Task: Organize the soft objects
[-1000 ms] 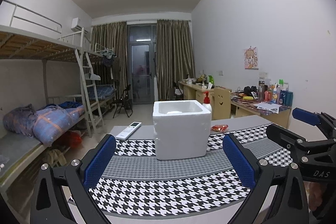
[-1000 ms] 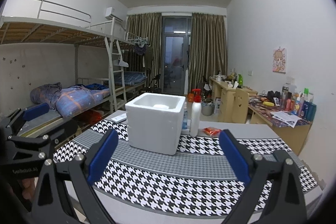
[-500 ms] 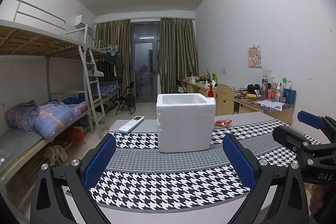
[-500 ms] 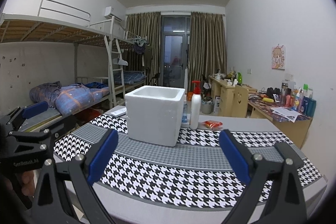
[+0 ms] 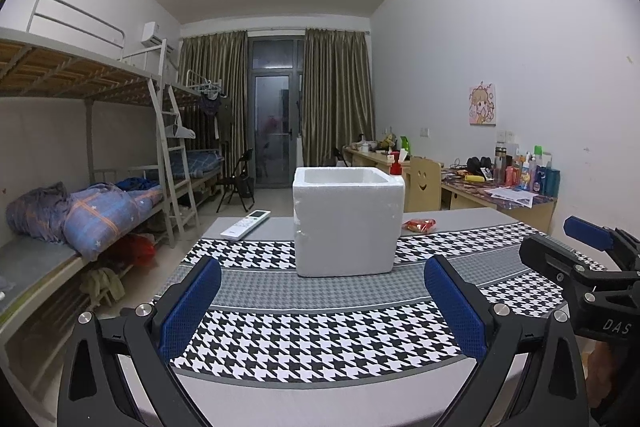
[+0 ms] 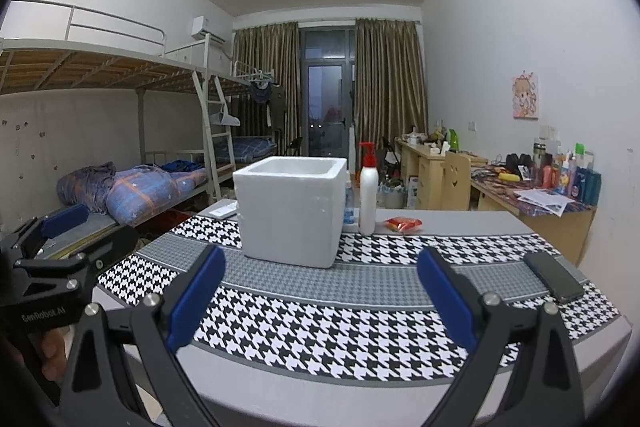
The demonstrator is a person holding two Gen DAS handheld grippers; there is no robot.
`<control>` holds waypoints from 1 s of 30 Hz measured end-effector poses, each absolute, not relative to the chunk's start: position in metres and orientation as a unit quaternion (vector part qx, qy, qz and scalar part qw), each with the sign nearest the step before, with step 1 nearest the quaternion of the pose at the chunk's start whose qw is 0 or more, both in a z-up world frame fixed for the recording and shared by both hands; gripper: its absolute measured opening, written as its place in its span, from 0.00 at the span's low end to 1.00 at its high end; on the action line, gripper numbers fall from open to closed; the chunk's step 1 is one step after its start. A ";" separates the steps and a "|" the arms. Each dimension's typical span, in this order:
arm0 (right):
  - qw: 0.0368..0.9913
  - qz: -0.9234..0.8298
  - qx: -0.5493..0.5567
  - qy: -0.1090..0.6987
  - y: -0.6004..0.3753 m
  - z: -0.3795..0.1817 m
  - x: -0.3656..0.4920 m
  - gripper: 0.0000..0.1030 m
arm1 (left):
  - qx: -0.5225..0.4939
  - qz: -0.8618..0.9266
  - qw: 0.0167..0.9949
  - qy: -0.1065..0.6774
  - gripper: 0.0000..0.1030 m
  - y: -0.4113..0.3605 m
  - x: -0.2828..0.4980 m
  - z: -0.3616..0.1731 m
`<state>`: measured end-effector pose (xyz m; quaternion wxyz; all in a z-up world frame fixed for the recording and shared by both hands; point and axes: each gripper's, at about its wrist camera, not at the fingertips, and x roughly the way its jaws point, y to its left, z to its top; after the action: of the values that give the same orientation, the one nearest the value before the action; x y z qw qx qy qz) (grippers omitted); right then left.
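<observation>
The foam box (image 5: 346, 223) looks matt, white and grainy. A woven houndstooth cloth (image 6: 360, 323) covers the desk. The pump bottle (image 6: 368, 195) is smooth plastic, the phone (image 6: 554, 277) glossy black.

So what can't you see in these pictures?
- Inside of the white foam box: both wrist views sit too low, and its walls hide the bottom.
- White pump bottle with red top: in the left wrist view the box covers all but the red top.
- Black phone: seen only in the right wrist view.
- Small red packet: too small to read.
</observation>
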<state>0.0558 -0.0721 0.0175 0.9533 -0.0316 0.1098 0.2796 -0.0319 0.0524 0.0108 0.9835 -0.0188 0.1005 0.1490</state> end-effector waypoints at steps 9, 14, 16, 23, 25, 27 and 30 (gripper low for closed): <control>0.953 0.281 -0.036 0.112 -0.077 0.011 0.051 0.95 | -0.020 0.148 0.984 0.098 0.99 0.049 -0.035 0.006; 0.952 0.280 -0.032 0.115 -0.079 0.009 0.050 0.95 | -0.022 0.149 0.983 0.102 0.99 0.048 -0.035 0.004; 0.953 0.280 -0.031 0.115 -0.081 0.009 0.050 0.95 | -0.022 0.150 0.983 0.102 0.99 0.048 -0.036 0.003; 0.952 0.283 -0.031 0.113 -0.082 0.008 0.047 0.95 | -0.020 0.149 0.983 0.109 0.99 0.046 -0.039 -0.003; 0.952 0.284 -0.031 0.113 -0.082 0.007 0.047 0.95 | -0.023 0.149 0.982 0.110 0.99 0.046 -0.039 -0.004; 0.952 0.284 -0.033 0.113 -0.082 0.007 0.046 0.95 | -0.024 0.151 0.982 0.110 0.99 0.046 -0.040 -0.005; 0.951 0.284 -0.033 0.114 -0.082 0.006 0.046 0.95 | -0.021 0.153 0.982 0.108 0.99 0.043 -0.042 -0.006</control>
<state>0.0456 -0.0815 0.0058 0.9514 -0.0330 0.1136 0.2844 -0.0421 0.0434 -0.0065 0.9820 -0.0207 0.1085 0.1534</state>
